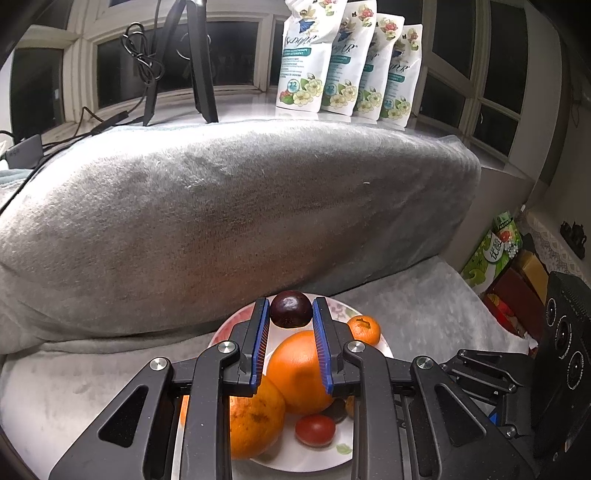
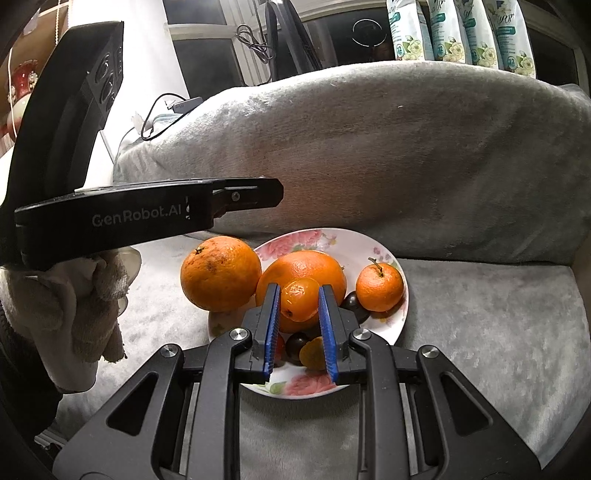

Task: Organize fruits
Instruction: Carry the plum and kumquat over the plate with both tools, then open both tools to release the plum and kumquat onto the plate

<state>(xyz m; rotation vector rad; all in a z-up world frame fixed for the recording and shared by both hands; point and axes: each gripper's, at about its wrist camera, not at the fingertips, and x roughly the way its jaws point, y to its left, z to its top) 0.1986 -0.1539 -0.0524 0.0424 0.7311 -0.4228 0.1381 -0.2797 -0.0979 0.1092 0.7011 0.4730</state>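
pouches (image 2: 461, 29) cut off at top, plate (image 1: 225, 328) half hidden by tongs

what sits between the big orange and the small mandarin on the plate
A dark plum lies low in the gap between the big orange and the small mandarin, seen in the right wrist view.

A grey plush sofa (image 1: 229, 206) fills the room, its thick back cushion rising below a pale window sill (image 1: 243, 107). Dark panes in cream-framed windows (image 1: 173, 55) show night outside, while four floral refill pouches (image 1: 347, 62), a black stand (image 1: 201, 62) and tangled cables (image 1: 142, 51) line the sill under indoor light.
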